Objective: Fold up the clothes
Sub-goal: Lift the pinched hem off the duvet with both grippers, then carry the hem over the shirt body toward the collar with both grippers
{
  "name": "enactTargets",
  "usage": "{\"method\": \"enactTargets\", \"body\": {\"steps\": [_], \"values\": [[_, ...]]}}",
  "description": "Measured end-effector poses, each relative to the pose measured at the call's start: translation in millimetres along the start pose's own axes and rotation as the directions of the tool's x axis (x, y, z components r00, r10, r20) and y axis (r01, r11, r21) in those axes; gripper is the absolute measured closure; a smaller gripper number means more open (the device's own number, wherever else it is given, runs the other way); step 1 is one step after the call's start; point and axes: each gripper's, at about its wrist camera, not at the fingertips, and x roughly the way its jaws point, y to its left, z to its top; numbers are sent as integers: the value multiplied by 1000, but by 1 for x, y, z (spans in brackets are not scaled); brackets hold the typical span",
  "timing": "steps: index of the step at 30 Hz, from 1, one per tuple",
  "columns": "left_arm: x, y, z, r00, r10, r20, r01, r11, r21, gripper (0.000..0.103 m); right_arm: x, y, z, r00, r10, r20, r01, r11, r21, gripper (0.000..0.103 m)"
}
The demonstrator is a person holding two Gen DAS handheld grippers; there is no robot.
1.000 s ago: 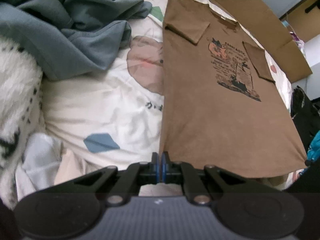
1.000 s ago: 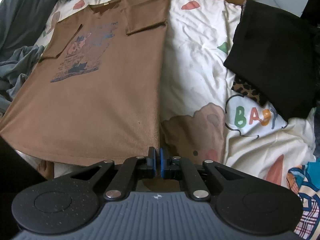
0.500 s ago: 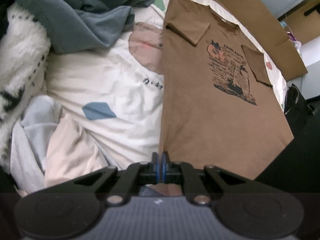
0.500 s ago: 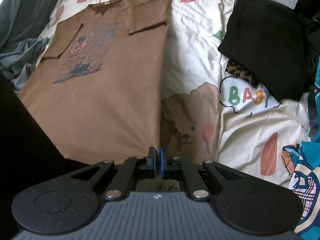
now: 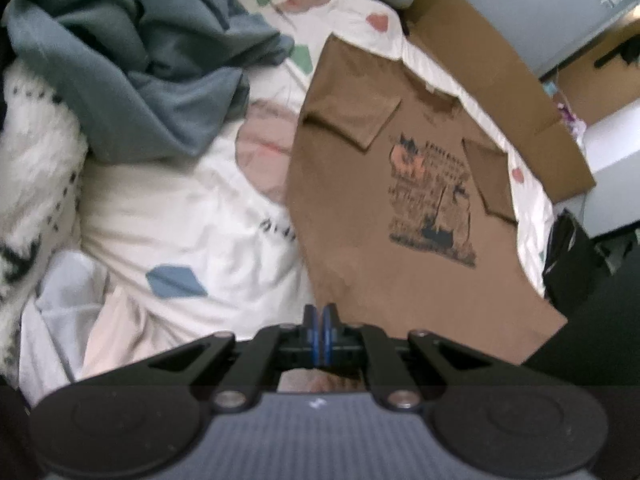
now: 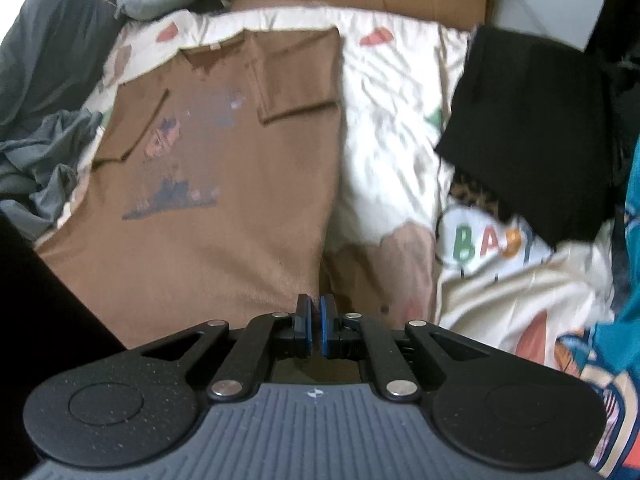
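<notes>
Bed [image 5: 192, 208]: patterned sheet, grey clothes heaped to one side, black garment [image 6: 532, 132] on the other. Brown tee [image 5: 380, 216] spread face up, sleeves folded in, hem raised off the sheet. Left gripper [image 5: 320, 320] and right gripper [image 6: 315, 322]: jaws pinched on the hem corners. Step: bottom-to-collar fold. Next: carry hem evenly toward collar, then release.
</notes>
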Motion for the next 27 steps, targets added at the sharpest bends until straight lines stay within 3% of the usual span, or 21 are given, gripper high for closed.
{"method": "enactTargets", "body": {"steps": [9,17,27], "values": [[-22,-18,34,997,7,71,-9,1000,23,101,-22,0,47,994,53,100,-47,997,-61,101],[-36,-31,69,989,-39,140,35,999,36,101,-37,1,91,979,104,172,-99,994,-42,101],[-23,-31,100,978,-131,165,127,991,37,101,-41,25,127,982,56,182,-46,997,-60,101]]}}
